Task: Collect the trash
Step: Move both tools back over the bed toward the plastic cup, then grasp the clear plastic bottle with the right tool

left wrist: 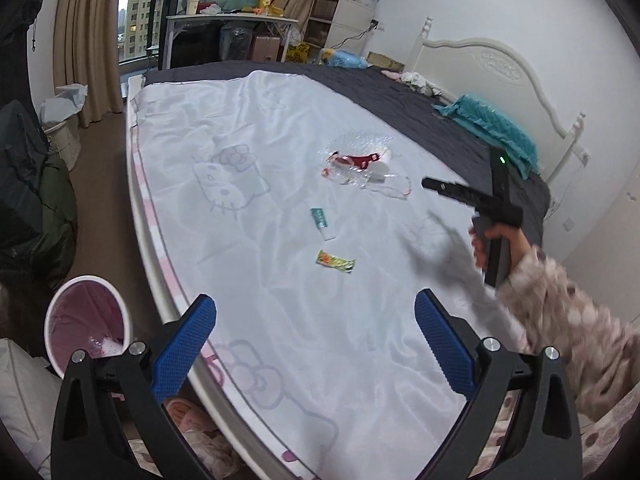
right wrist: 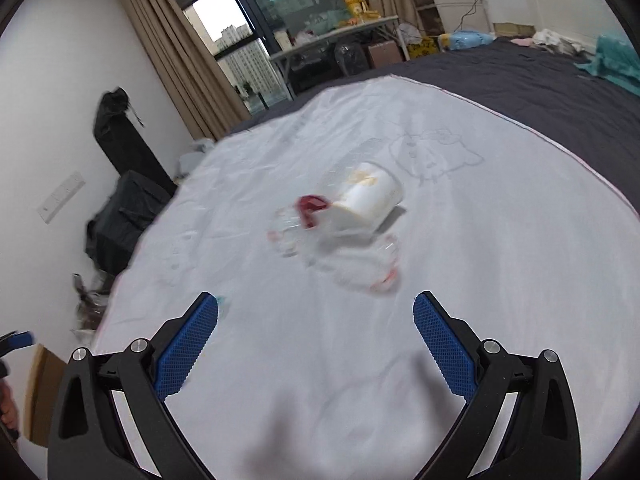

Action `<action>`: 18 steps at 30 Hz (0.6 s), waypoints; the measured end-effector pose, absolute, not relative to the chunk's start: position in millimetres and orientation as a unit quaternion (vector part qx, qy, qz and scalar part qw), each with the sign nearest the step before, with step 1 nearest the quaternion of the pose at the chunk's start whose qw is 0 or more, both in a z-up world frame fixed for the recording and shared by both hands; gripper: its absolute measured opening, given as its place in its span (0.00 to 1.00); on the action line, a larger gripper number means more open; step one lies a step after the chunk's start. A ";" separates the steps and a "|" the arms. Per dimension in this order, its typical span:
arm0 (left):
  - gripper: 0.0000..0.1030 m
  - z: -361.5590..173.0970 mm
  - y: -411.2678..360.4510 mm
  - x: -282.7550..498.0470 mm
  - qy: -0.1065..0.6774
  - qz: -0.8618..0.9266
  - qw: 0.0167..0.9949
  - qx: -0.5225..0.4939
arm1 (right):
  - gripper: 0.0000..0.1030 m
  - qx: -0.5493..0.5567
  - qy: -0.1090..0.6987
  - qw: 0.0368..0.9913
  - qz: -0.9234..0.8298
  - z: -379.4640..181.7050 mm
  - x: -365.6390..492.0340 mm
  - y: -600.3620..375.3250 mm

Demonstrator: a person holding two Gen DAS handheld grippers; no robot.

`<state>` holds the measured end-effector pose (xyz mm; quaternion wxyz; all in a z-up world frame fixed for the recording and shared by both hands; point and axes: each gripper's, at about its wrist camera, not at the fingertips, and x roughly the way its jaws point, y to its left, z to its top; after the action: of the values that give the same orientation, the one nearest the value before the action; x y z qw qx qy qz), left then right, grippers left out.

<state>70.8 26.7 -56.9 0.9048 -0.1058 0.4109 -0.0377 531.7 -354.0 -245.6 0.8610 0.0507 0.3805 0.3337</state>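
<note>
On the white sheet point(left wrist: 280, 184) covering the bed, at my twelve o'clock in the left wrist view, I see crumpled clear plastic wrap point(left wrist: 356, 160) with red print, a white paper cup point(right wrist: 368, 200) lying on its side in it. Nearer me lie a green-and-white tube point(left wrist: 322, 223) and a yellow-green candy wrapper point(left wrist: 336, 261), apart from each other. My left gripper point(left wrist: 316, 344) is spread wide, holding nothing. My right gripper point(right wrist: 316, 344) is likewise wide open and empty, the cup at its twelve o'clock. A pink-lined trash bin point(left wrist: 86, 320) stands beside the bed at eight o'clock.
</note>
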 end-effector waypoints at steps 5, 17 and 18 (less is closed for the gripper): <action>0.95 -57.6 35.9 67.8 0.415 -0.017 0.904 -0.100 | 0.91 0.059 0.407 0.843 0.348 -270.6 579.8 -342.7; 0.95 -55.7 65.8 53.6 0.408 0.020 0.904 -0.127 | 0.55 -0.008 0.428 0.802 0.416 -275.3 555.3 -280.3; 0.95 -54.3 65.8 50.6 0.407 0.023 0.905 -0.125 | 0.55 -0.009 0.430 0.803 0.412 -276.9 554.5 -278.0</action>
<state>50.6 65.8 -54.3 0.9048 -0.1245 0.4066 0.0232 554.5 -278.0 -276.9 0.8031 -0.0088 0.4304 0.4120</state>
